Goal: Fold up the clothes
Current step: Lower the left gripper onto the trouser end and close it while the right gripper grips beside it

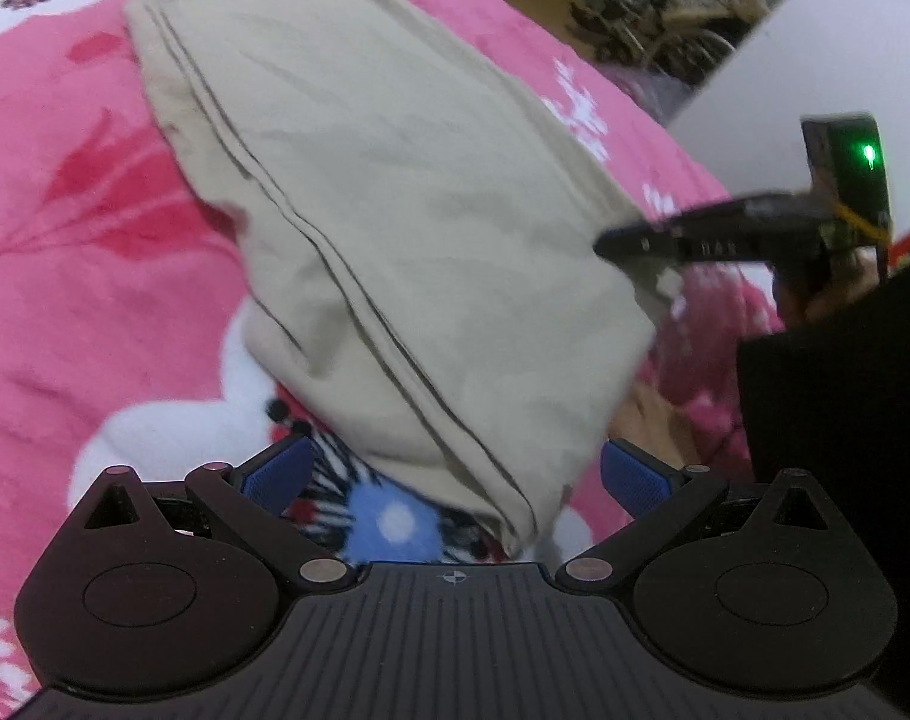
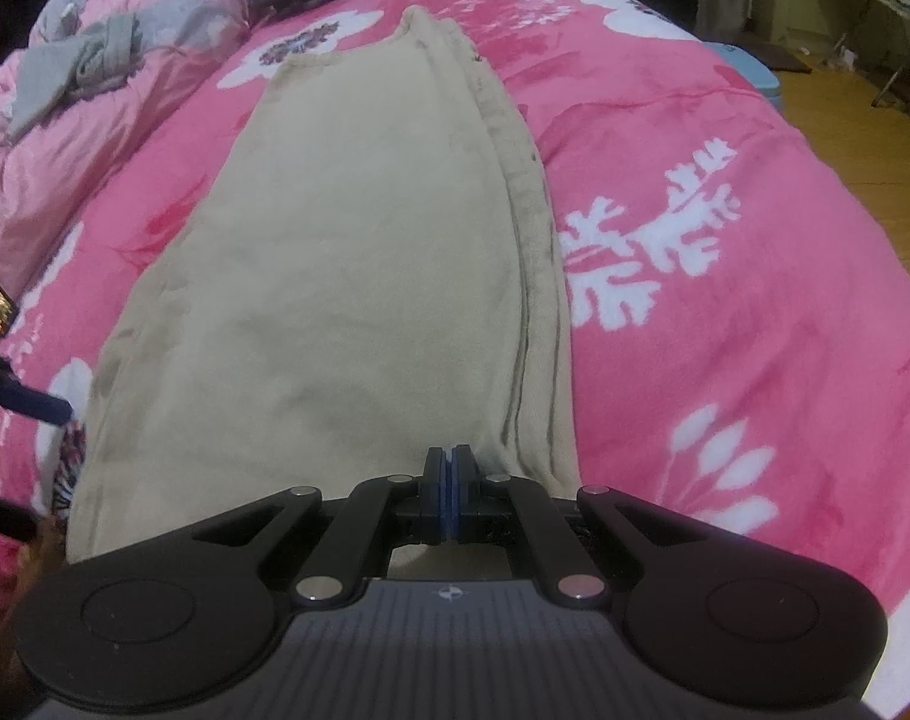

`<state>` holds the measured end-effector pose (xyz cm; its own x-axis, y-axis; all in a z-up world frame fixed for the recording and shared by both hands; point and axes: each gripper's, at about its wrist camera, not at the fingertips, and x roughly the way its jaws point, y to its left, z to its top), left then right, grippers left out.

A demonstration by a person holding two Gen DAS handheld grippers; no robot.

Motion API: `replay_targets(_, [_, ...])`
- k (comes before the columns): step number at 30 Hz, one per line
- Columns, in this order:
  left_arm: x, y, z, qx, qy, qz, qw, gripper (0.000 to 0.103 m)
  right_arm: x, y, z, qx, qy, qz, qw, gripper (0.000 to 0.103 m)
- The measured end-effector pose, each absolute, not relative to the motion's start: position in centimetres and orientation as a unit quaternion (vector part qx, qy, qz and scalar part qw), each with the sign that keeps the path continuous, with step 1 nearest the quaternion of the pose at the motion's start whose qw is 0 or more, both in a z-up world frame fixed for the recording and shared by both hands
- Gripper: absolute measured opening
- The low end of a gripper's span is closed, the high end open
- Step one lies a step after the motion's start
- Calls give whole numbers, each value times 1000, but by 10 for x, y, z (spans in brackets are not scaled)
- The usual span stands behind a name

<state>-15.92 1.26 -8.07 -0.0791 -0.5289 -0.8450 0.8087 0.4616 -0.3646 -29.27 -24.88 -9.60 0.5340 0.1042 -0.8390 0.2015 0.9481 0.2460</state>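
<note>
Beige trousers (image 2: 347,252) lying lengthwise on the pink floral blanket (image 2: 724,228), right gripper (image 2: 449,468) pinching their near edge, left gripper (image 1: 455,474) hovering spread wide over the near end

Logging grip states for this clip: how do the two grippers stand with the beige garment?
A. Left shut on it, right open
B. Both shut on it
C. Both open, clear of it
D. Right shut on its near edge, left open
D: the right gripper has its blue pads pressed together at the beige garment's near edge, while the left gripper has its fingers spread wide.
</note>
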Motion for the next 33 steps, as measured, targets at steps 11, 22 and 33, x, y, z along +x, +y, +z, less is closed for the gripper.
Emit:
replay_targets(11, [-154,30,-105,34,587,-567,577,96,-325,-300,-84,284,444,-45,849,26])
replay_targets(22, [-159,24,-126,25,605,-566,559,80,-309,-336,-110,381,432,-42,816,32])
replay_targets(33, [-151,21,-135,-22,612,-555,563,60,-339,-353,-145,515,420,-9,747,32])
